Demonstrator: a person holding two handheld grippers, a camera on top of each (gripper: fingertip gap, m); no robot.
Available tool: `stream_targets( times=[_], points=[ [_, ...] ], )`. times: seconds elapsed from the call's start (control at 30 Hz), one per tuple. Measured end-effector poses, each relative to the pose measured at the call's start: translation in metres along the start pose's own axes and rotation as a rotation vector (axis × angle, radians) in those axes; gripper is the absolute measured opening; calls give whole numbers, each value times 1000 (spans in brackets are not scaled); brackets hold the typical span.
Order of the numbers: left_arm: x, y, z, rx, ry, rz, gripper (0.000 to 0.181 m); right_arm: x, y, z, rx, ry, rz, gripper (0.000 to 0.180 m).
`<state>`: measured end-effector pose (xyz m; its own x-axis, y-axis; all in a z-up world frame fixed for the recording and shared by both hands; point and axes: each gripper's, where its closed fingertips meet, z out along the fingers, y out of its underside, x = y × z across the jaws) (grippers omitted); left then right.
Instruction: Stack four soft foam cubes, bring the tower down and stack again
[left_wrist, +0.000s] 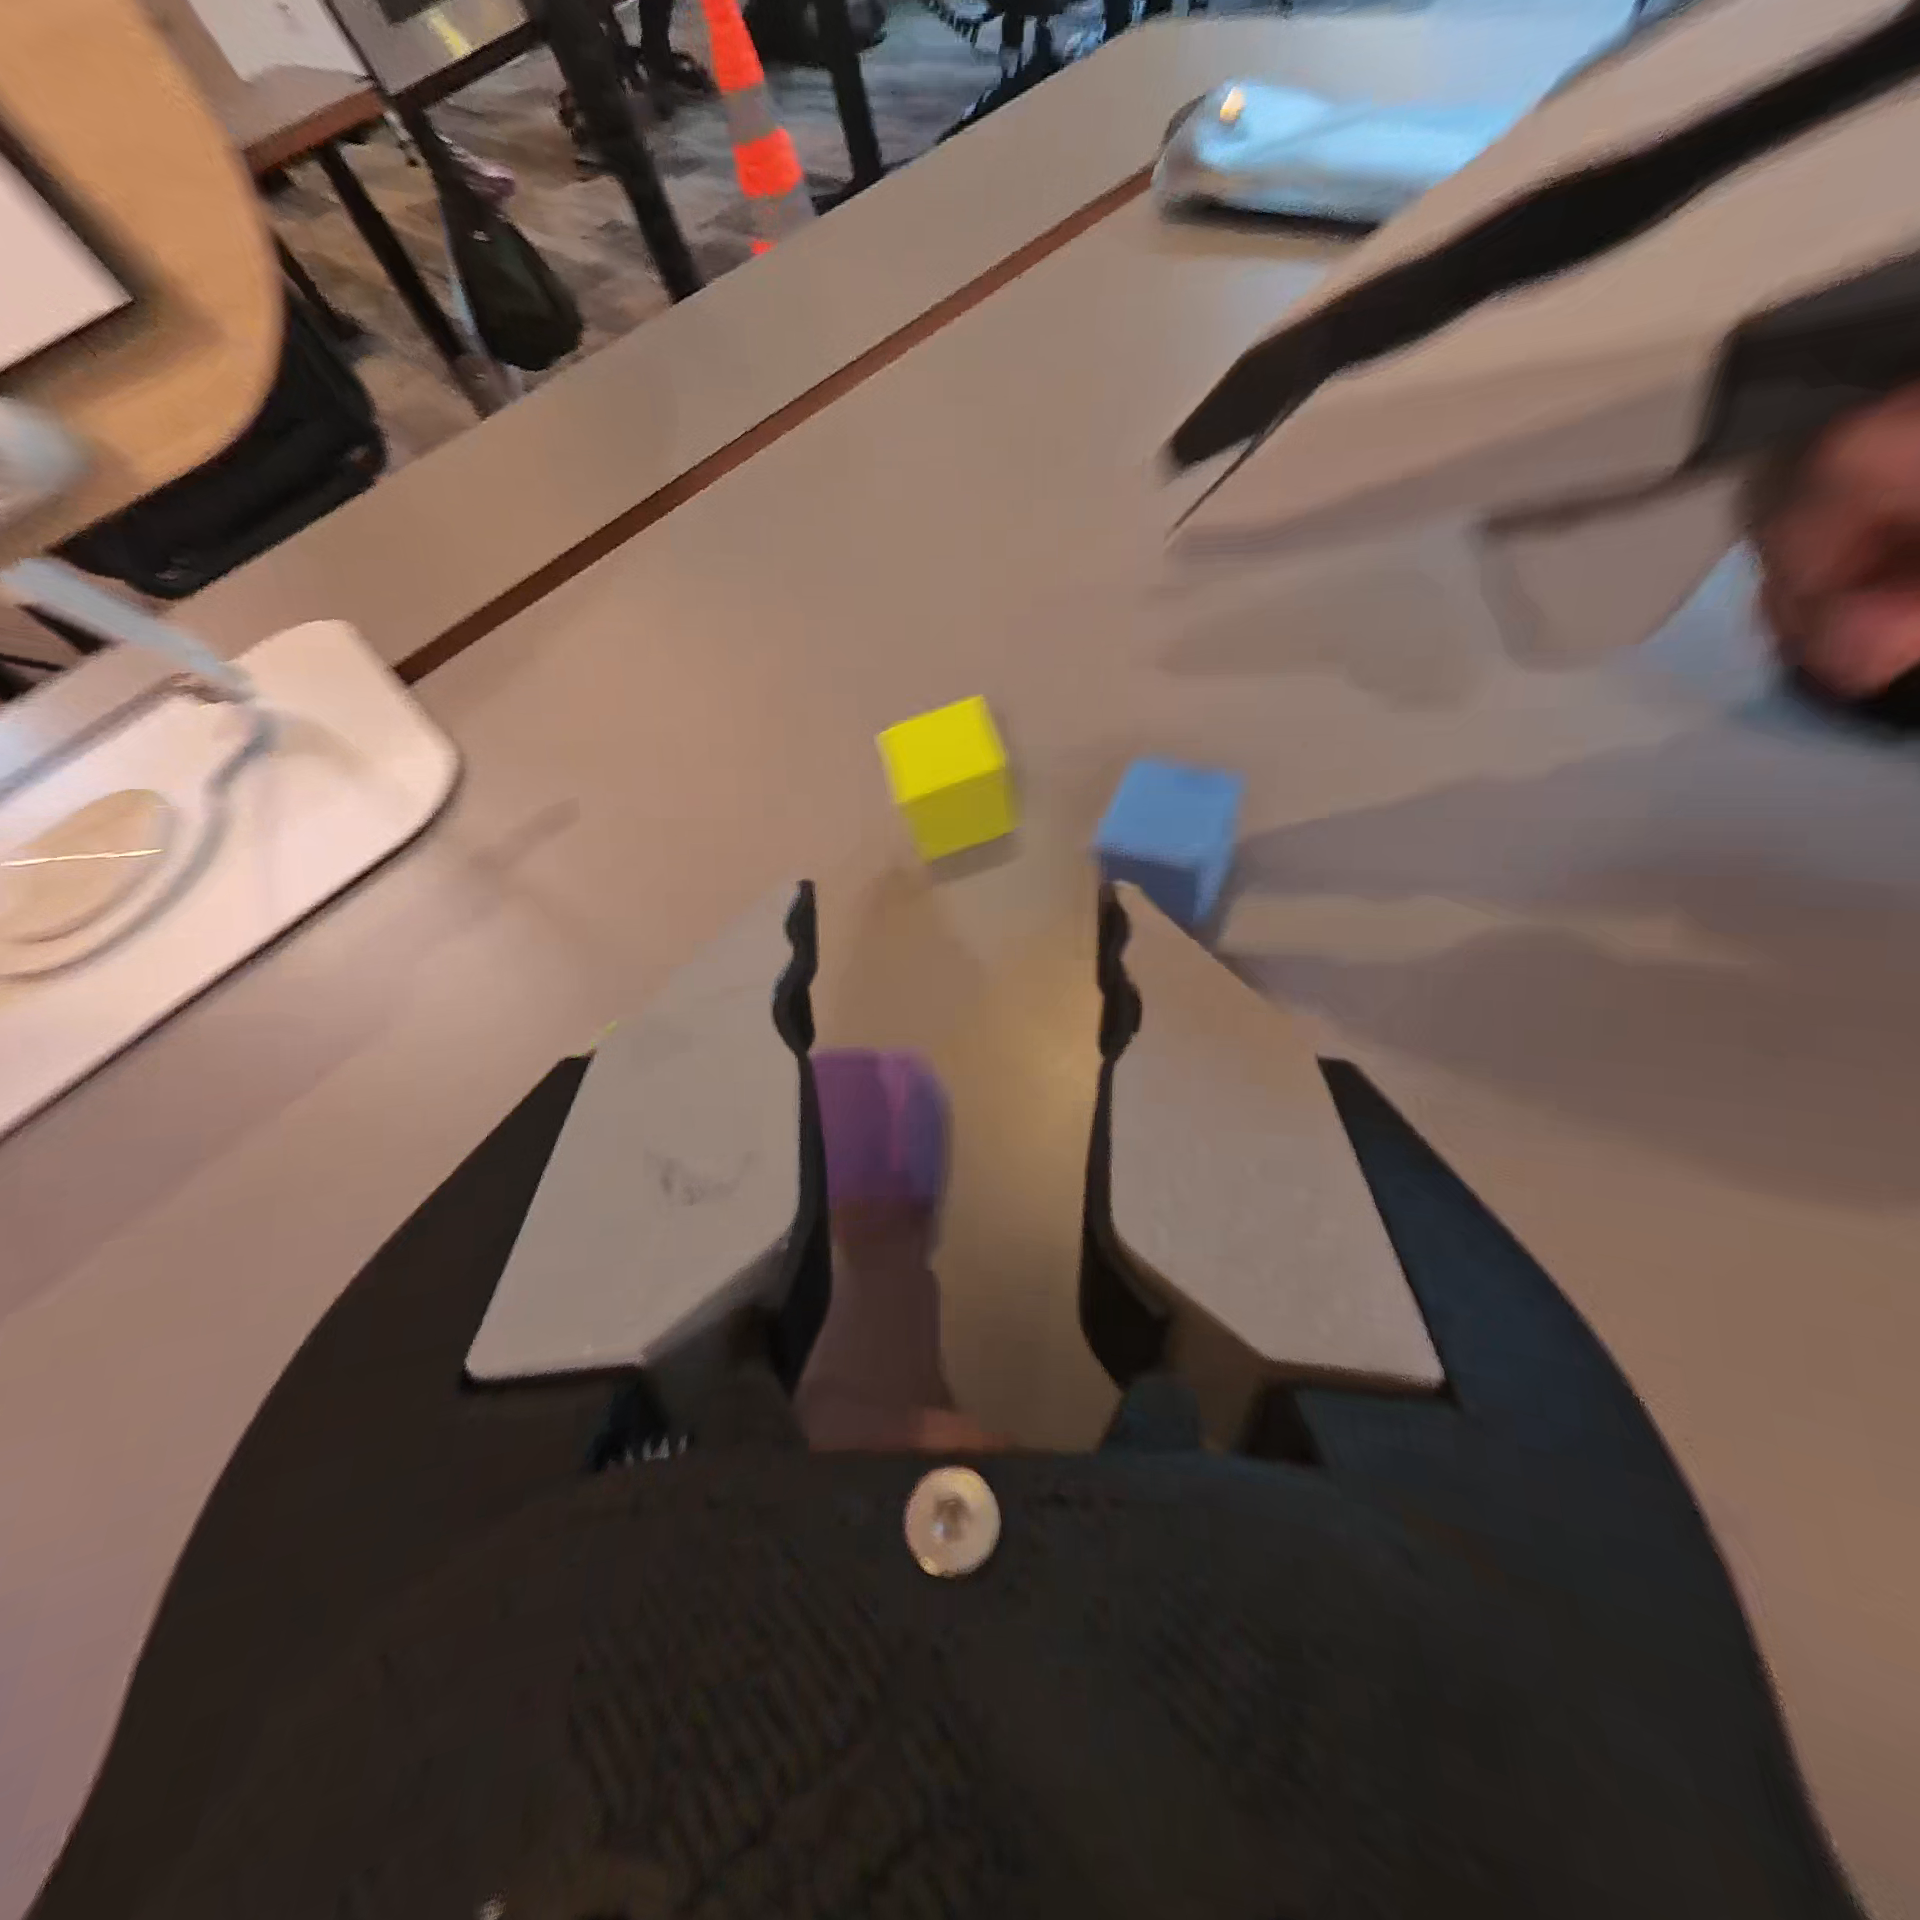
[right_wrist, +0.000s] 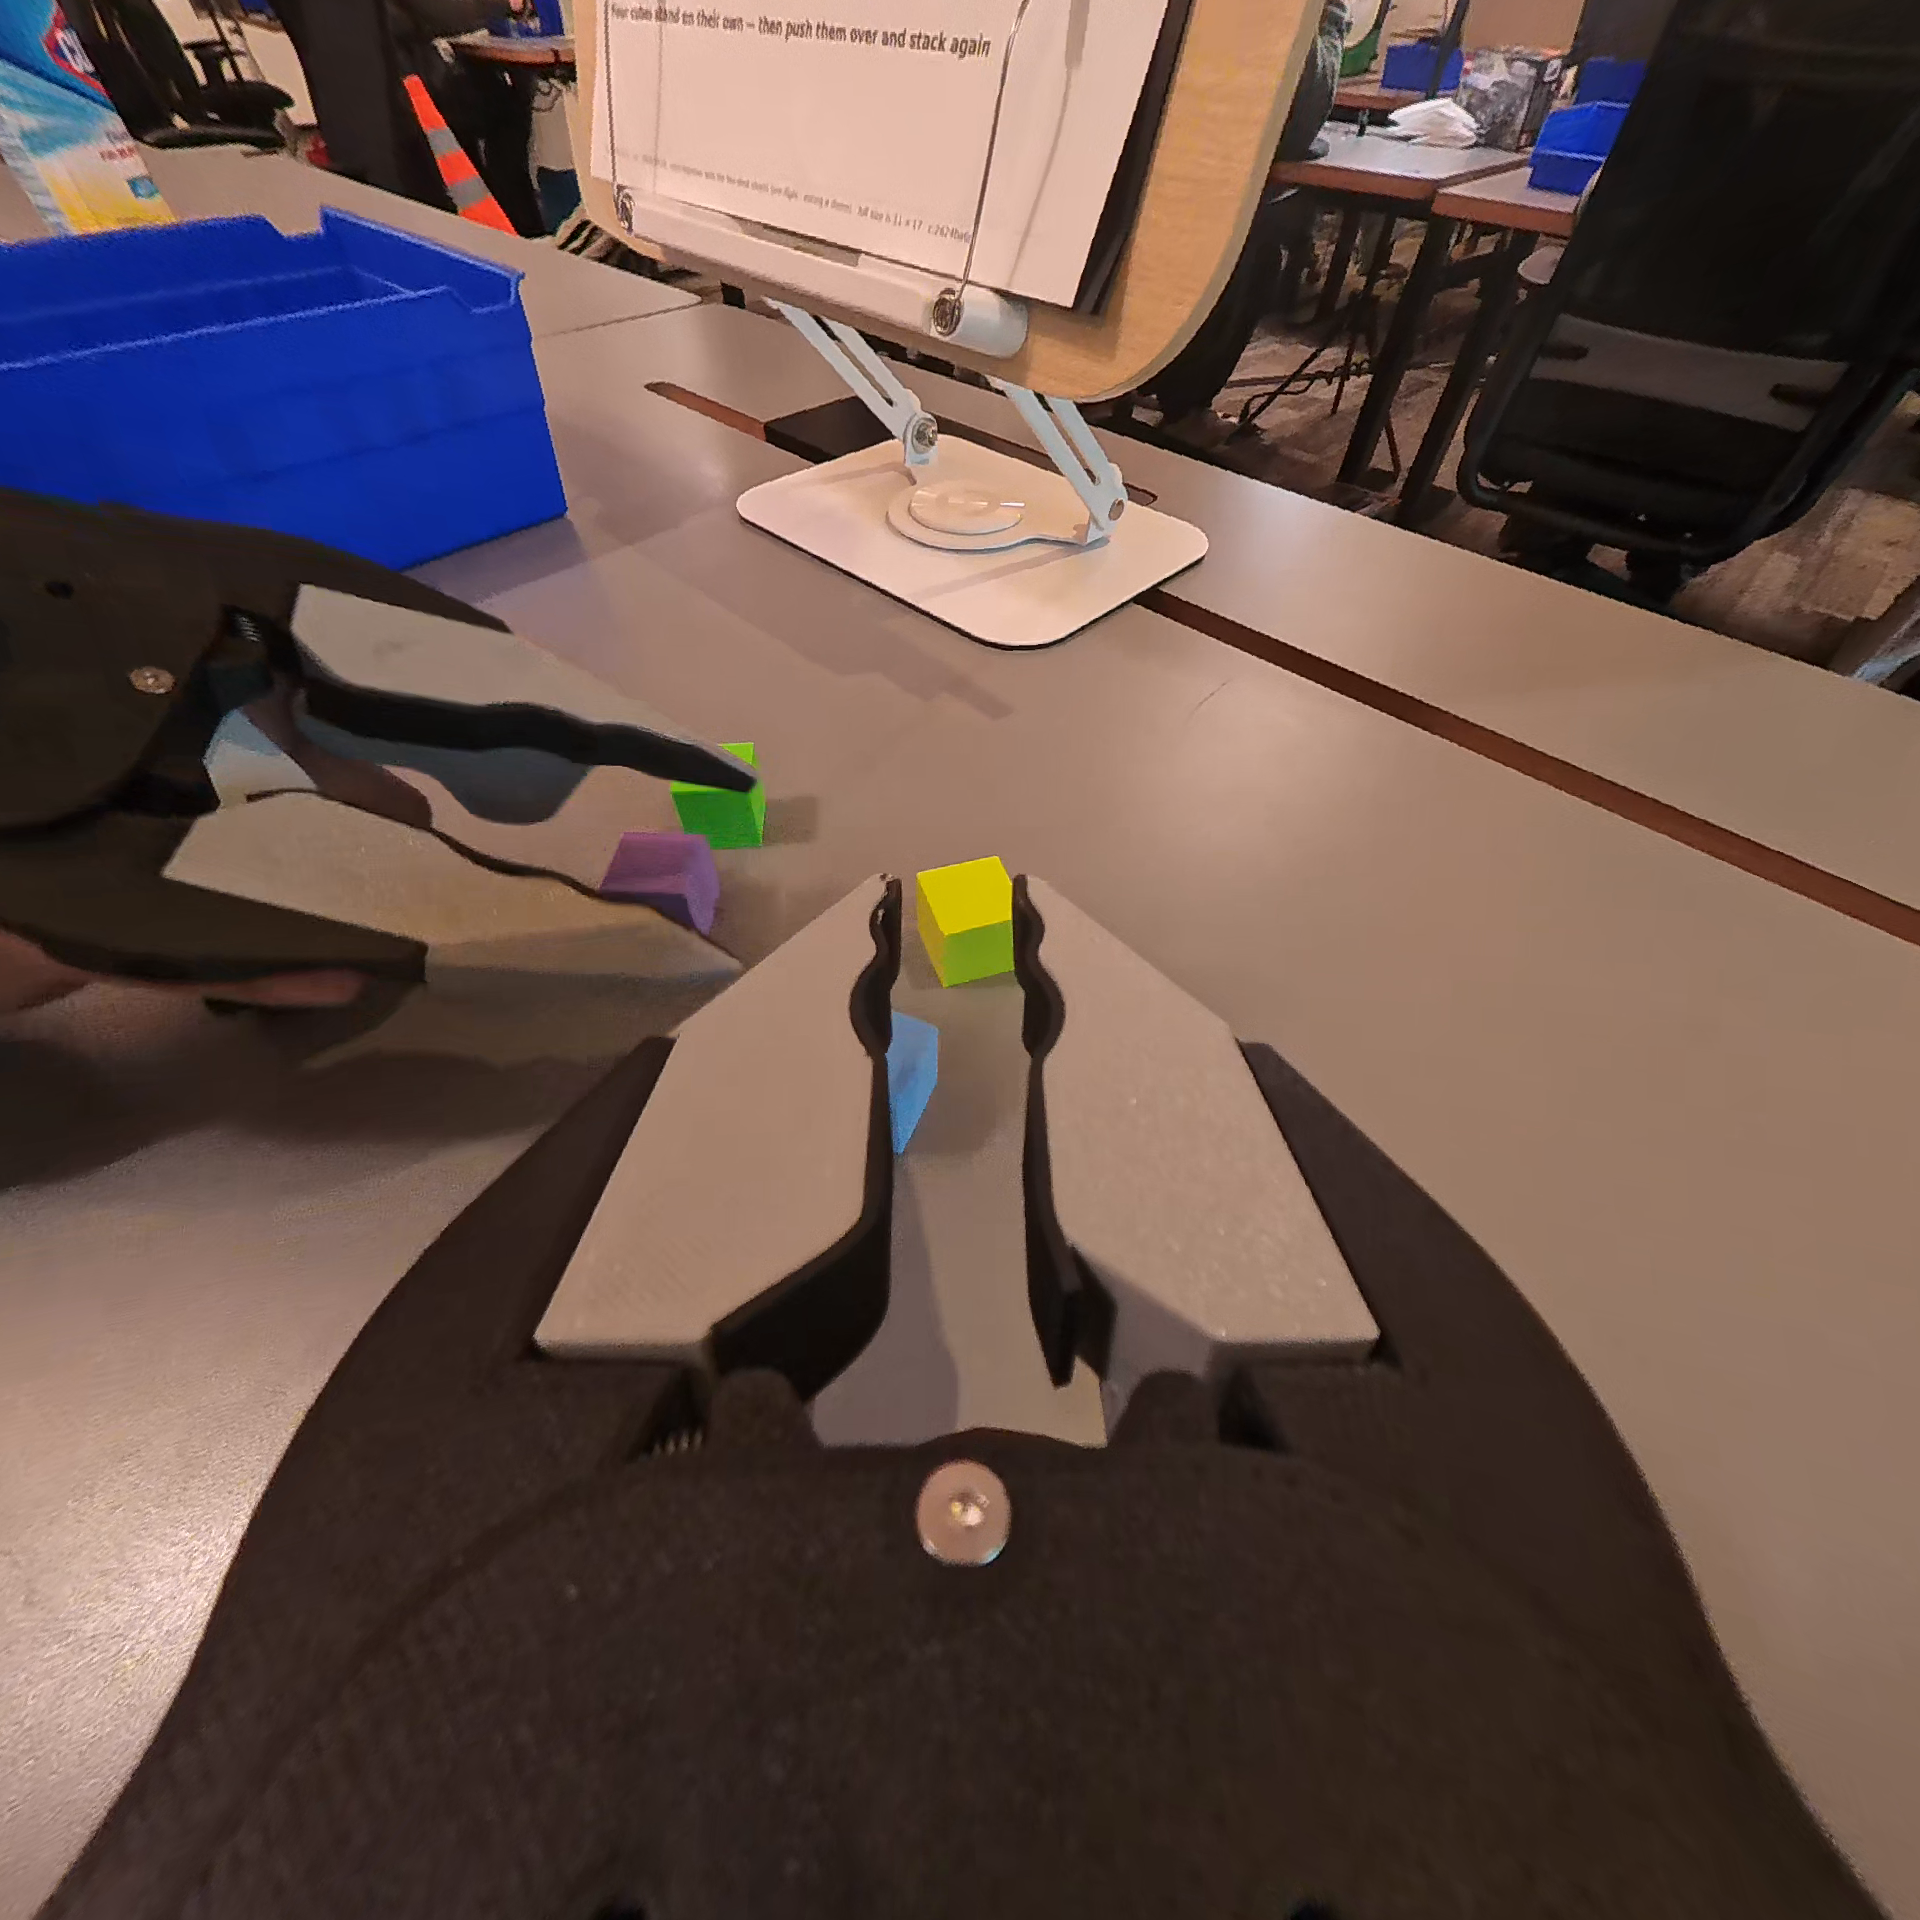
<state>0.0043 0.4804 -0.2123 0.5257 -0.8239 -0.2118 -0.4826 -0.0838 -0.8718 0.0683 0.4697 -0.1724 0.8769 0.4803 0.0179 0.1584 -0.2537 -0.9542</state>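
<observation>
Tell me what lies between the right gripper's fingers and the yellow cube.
In the right wrist view, the blue cube lies between the open right gripper's fingers, short of the yellow cube; otherwise bare table.

Even, soft indoor light fills both views. The left wrist view is smeared by motion blur, worst on the right gripper (left_wrist: 1184, 488) ahead to the right. The right wrist view is sharper. Soft shadows lie on the surface (right_wrist: 1351, 935) beneath the left gripper (right_wrist: 743, 862). Wide-angle distortion bends the edges.
</observation>
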Motion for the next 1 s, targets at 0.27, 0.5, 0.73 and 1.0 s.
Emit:
stream_targets(
  times=[0.27, 0.5, 0.73, 1.0],
  points=[
    [-27, 10, -22, -12, 32, -66, 52, -3, -6, -5, 17, -12, -11, 19],
    [-5, 25, -23, -113, 79, 90, 39, -5, -8, -6, 22, -16, -24, 19],
    [-11, 43, -15, -192, 45, 75, 40, -6, -6, -5, 13, -17, -26, 19],
    [-11, 44, -15, -173, 113, 34, 26, -7, -5, -4, 9, -21, -28, 19]
  ],
)
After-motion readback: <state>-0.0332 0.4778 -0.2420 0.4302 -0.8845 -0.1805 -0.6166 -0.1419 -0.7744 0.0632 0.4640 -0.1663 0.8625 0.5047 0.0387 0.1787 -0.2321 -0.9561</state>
